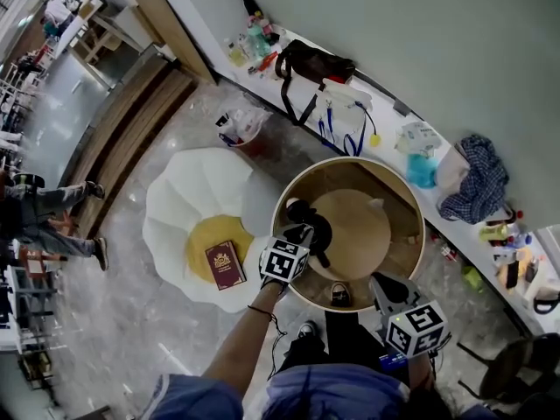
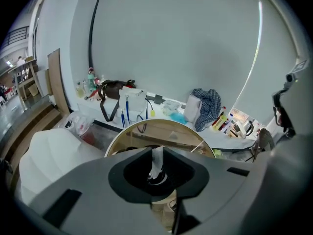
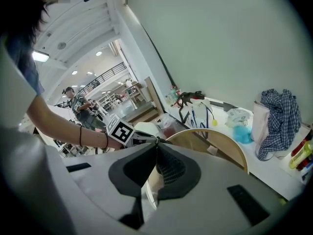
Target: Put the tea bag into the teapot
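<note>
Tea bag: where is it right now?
Left gripper view, centre: the tea bag is pinched in the left claw, hanging by the dark teapot on the round table's left side.

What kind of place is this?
Probably a big indoor hall, maybe a mall or lobby: a shiny stone floor, people standing about, and a long ledge cluttered with bags and bottles.
</note>
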The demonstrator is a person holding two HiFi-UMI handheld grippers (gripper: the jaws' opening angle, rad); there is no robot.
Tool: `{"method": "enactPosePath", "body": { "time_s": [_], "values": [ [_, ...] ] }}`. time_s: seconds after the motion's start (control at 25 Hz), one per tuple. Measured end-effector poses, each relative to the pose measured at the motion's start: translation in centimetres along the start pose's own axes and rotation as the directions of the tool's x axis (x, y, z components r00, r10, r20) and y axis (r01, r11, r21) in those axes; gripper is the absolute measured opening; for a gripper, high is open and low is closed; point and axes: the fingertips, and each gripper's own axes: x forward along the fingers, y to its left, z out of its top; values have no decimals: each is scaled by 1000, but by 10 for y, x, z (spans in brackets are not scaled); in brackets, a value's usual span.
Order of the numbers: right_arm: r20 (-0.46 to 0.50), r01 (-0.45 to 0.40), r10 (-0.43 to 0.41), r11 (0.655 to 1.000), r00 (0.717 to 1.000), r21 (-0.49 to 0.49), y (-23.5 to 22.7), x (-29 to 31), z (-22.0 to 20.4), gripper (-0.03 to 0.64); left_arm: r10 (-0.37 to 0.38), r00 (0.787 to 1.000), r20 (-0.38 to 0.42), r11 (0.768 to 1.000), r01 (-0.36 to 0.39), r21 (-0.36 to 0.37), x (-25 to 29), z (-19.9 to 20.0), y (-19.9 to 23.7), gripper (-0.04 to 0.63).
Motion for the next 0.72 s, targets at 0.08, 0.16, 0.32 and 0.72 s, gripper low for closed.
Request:
{"method": "enactPosePath", "body": {
  "time_s": [0.08,0.16,0.32,0.72],
  "values": [
    [-2,0,0,1000,1000,1,0,-1,-2,23,-16,1000,-21,1000,15,-5,3,-4,-3,96],
    [-5,0,0,1000,1000,-4,1,-2,-3,23,-33,999,-33,999,33,-1,3,-6,-8,156],
    [0,-6,6,1000,1000,-11,7,-1,-2,23,-52,998,-38,998,54,37,-4,-8,-15,183],
    [16,-11,11,999,1000,-34,25,-7,-5,23,-60,997,45,997,58,48,-36,-1,-32,181]
  ]
}}
